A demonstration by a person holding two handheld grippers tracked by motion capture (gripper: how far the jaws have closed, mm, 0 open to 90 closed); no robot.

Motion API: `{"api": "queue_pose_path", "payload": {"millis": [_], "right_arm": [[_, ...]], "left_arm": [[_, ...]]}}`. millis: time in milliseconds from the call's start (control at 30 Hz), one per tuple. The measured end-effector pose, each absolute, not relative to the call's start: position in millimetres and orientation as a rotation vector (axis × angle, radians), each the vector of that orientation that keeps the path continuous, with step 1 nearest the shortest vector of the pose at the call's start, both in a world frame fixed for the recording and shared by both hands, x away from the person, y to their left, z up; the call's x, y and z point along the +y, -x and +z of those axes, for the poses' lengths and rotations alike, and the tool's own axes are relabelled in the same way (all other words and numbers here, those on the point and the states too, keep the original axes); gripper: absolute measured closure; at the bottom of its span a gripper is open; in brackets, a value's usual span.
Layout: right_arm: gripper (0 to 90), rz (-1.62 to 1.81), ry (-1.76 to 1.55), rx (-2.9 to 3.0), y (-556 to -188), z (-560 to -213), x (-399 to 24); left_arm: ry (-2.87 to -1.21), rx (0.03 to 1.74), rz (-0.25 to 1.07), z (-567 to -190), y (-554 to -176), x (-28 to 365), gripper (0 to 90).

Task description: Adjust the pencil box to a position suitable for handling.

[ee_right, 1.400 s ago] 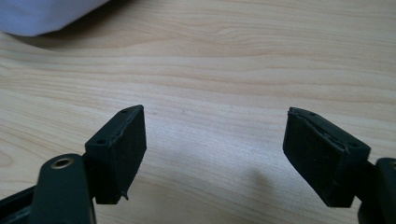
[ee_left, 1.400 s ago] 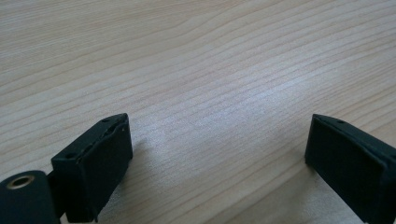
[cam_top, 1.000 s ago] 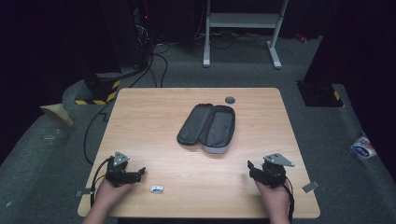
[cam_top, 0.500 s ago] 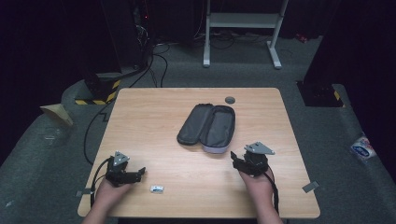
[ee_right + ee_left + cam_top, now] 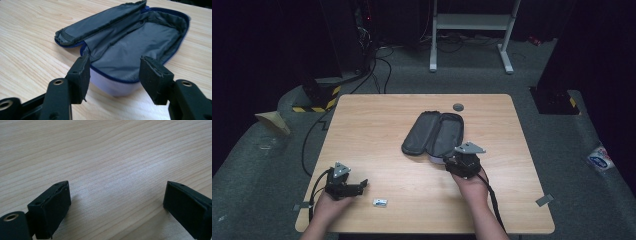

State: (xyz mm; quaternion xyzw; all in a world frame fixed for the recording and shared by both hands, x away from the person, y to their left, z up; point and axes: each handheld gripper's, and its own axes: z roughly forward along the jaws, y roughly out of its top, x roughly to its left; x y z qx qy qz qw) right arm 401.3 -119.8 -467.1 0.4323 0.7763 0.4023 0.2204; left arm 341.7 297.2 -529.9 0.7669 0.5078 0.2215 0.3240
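Observation:
An open zip case (image 5: 434, 134) with a grey lining lies near the middle of the wooden table (image 5: 377, 125). In the right gripper view the case (image 5: 130, 42) lies just past my jaws, its near rim between them. My right gripper (image 5: 457, 159) stands open at the case's near end, touching nothing that I can see. My left gripper (image 5: 362, 186) rests open near the table's front left corner, with bare wood (image 5: 115, 180) between its jaws. A small white and blue object (image 5: 380, 202) lies just to the right of the left gripper.
A small dark round object (image 5: 458, 107) sits near the table's far edge, behind the case. Cables (image 5: 492, 200) trail from both grippers off the front edge. On the floor, a metal stand (image 5: 472, 30) rises behind the table and black equipment (image 5: 319, 95) sits at the far left.
My right gripper has moved left and forward from the front right of the table up to the case's near end. The left gripper has stayed put.

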Motion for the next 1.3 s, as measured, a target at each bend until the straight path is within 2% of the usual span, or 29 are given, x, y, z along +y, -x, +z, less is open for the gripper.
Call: {"api": "queue_pose_path", "payload": {"millis": [433,733,1000,1300], "right_arm": [[51.5,1.111,-1.167,2.208,-410.5,-475.9,-103.8],[60.9,1.087,-1.154,2.250,-409.2,-486.2,-97.2],[67.9,1.111,-1.125,2.269,-400.8,-487.8,-92.3],[71.5,1.161,-1.098,2.255,-377.6,-494.1,-85.8]], "left_arm": [[-2.011,1.332,0.581,-530.0,-341.7,297.2,7.7],[-2.010,1.331,0.581,-530.0,-341.7,297.3,7.7],[-2.010,1.331,0.582,-530.0,-341.8,297.3,7.7],[-2.011,1.330,0.582,-530.0,-341.8,297.3,7.7]]}}
